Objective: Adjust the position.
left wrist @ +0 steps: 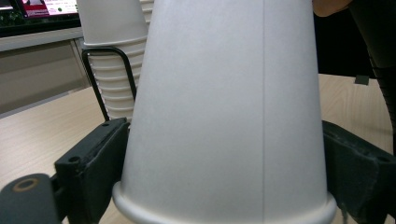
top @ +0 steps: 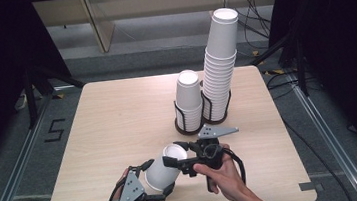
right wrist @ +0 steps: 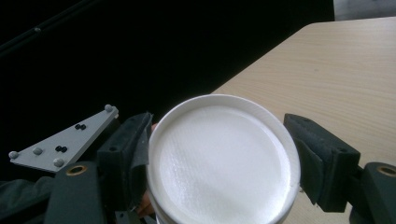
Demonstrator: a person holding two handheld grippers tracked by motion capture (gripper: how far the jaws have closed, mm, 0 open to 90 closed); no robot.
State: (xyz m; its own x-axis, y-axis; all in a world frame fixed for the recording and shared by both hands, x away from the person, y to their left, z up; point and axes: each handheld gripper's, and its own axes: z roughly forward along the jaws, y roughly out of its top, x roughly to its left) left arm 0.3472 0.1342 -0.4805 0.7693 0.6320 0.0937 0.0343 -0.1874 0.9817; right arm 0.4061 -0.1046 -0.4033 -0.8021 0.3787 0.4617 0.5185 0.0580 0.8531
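A white paper cup (top: 166, 168) lies tilted between both grippers above the table's (top: 118, 122) near edge. The left gripper (top: 147, 181) clamps its wide rim end; the right gripper (top: 180, 158) brackets its base, contact unclear. Behind stand two wire holders (top: 189, 122) full of stacked cups (top: 220, 61).

White paper cup between the left tool's black jaws

The paper cup (left wrist: 224, 112) stands upside down, rim lowest, its wall touching both jaws of the left tool (left wrist: 224, 186). Behind it to the left, a stack of cups (left wrist: 114, 70) sits in a black wire holder (left wrist: 93, 79) on the wooden worktop (left wrist: 42, 135).
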